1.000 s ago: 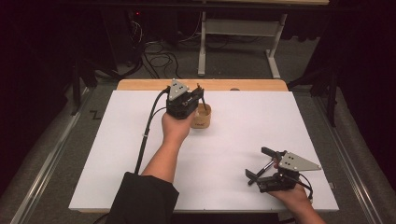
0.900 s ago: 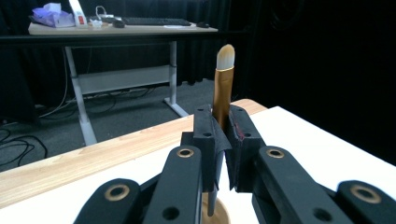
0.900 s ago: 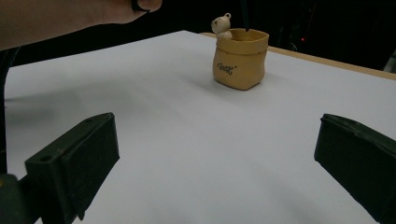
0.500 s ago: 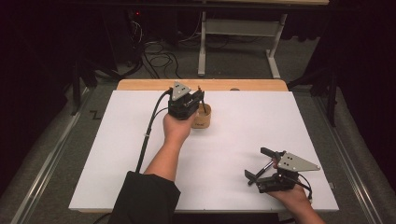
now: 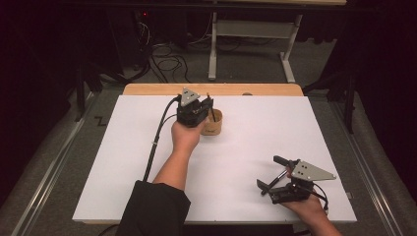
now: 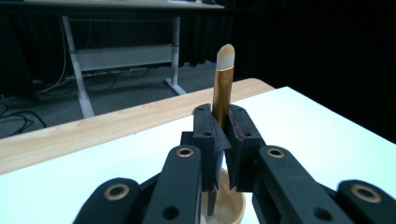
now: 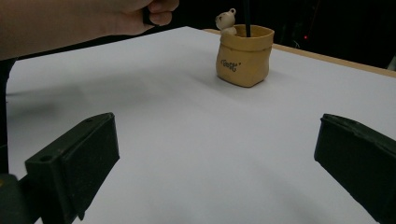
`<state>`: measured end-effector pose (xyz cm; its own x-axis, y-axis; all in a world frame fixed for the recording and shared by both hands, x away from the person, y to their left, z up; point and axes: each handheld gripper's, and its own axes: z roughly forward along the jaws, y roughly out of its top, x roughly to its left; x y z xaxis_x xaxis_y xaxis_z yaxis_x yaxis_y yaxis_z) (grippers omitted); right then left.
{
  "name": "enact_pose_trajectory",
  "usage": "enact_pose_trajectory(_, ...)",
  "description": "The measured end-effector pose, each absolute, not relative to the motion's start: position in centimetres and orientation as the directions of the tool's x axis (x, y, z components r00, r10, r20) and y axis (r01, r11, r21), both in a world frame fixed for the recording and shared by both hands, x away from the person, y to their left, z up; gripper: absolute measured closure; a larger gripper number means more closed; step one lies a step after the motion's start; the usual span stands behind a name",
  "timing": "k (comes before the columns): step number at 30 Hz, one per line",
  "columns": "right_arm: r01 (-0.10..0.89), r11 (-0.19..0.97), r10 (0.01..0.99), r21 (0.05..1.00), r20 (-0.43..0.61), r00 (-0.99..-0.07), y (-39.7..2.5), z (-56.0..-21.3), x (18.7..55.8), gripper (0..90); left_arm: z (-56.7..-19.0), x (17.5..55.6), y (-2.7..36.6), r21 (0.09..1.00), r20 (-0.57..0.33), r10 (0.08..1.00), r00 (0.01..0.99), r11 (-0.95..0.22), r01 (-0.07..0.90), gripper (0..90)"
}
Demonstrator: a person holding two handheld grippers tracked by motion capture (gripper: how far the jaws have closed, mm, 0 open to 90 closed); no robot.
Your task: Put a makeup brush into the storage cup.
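While the left tongs [image 6: 223,140] pinch the brush [image 6: 223,79] above the pot [image 5: 212,123], lower straight; right tongs [image 7: 219,163] rest spread.

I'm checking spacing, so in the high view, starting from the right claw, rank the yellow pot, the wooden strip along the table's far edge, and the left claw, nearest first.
1. Yellow pot, up and left of the right claw.
2. Left claw, over the pot's far side, shut on a brush; close call with the pot.
3. Wooden strip, at the table's far edge.

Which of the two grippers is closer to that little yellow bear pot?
Left. The left gripper is right above the pot, clamping a makeup brush standing in it; the right gripper rests open near the table's front edge.
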<state>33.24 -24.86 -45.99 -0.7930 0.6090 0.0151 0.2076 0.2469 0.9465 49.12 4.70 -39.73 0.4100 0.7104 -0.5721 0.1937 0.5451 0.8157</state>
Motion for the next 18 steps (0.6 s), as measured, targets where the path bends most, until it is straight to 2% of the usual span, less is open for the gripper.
enact_pose_trajectory(16, 0.207, 0.25, 0.605, 0.946, 0.014, -0.796, -24.9, -46.1, 33.3, 0.3, -40.7, 50.1, 5.1, 0.803, -0.593, 0.713, 0.375, 0.556, 0.213, 83.1)
enact_pose_trajectory(17, 0.207, 0.25, 0.606, 0.946, 0.015, -0.796, -24.8, -46.1, 33.3, 0.3, -40.7, 50.1, 5.1, 0.805, -0.591, 0.716, 0.371, 0.557, 0.207, 81.2)
enact_pose_trajectory(18, 0.209, 0.25, 0.606, 0.946, 0.016, -0.795, -24.8, -46.1, 33.3, 0.3, -40.6, 50.2, 5.1, 0.803, -0.593, 0.72, 0.36, 0.563, 0.196, 70.0)
